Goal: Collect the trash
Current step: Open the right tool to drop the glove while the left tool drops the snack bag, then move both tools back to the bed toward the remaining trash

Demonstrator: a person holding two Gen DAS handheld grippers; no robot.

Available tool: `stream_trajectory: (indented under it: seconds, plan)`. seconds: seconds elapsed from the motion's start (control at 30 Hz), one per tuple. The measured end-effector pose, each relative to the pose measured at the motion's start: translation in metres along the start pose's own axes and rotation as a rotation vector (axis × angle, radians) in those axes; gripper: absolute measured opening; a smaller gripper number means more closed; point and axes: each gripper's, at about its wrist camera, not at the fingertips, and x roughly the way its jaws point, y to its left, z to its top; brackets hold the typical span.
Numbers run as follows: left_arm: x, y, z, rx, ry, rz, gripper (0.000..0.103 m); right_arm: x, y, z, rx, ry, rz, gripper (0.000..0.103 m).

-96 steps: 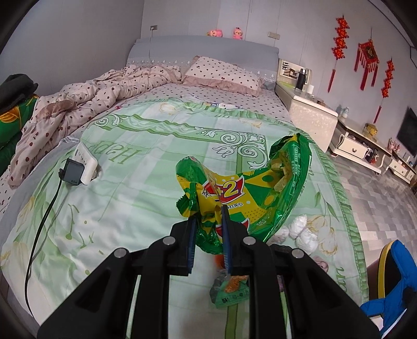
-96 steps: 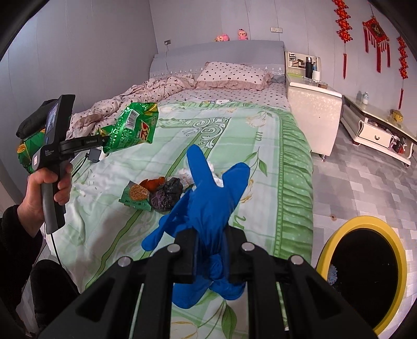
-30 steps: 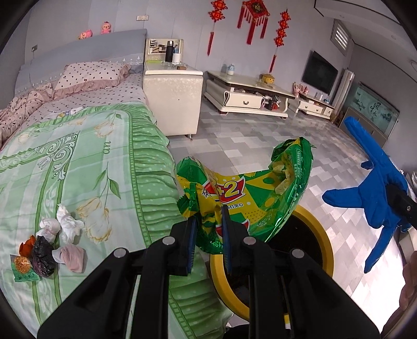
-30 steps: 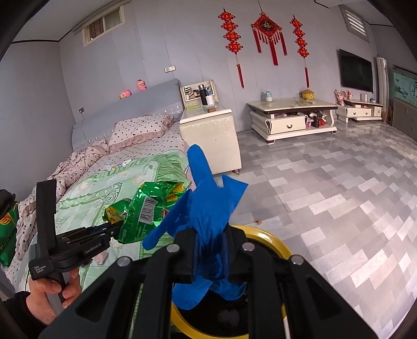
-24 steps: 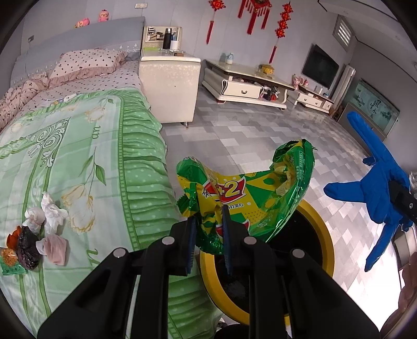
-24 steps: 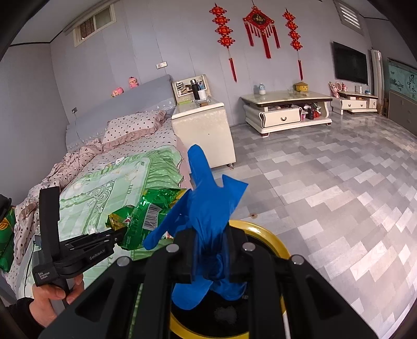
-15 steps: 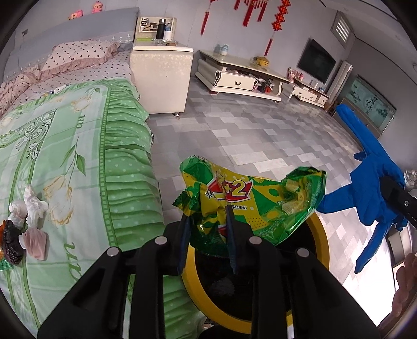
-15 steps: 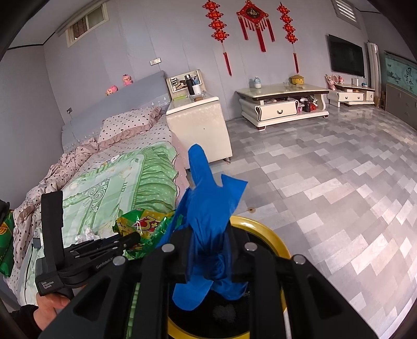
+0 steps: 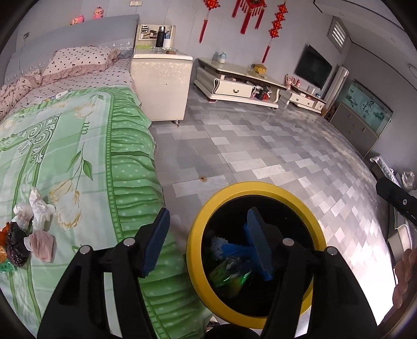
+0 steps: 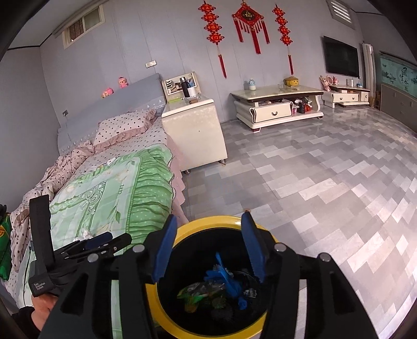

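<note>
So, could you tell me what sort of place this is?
Most likely a home's combined bedroom and living room: a bed with a green quilt, a wall-mounted TV above a low cabinet, and red knot decorations on the wall.

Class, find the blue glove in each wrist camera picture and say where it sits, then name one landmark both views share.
Left wrist view: the blue glove lies inside the yellow-rimmed bin, lower centre, partly behind the gripper's right finger.
Right wrist view: the blue glove lies in the yellow-rimmed bin, bottom centre, between the open fingers, right of the green snack bag.
Shared landmark: the white bedside cabinet.
</note>
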Motion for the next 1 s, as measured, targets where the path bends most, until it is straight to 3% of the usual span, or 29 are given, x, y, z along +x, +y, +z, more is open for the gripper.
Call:
stream_trajectory:
  seconds: [0.07,0.37,1.0]
  plan:
    - [-0.008,0.008,-0.001,-0.003,-0.017,0.013,0.067,-0.002,0.003,0.000,-0.001,-0.003,0.006,0.051]
    - [-0.053,0.065,-0.004,-0.057,-0.080,0.090,0.075,-0.007,0.038,-0.003,-0.041,-0.013,0.065,0.060]
    - [-0.147,0.227,-0.036,-0.222,-0.134,0.335,0.077,0.015,0.178,-0.007,-0.216,0.023,0.259,0.064]
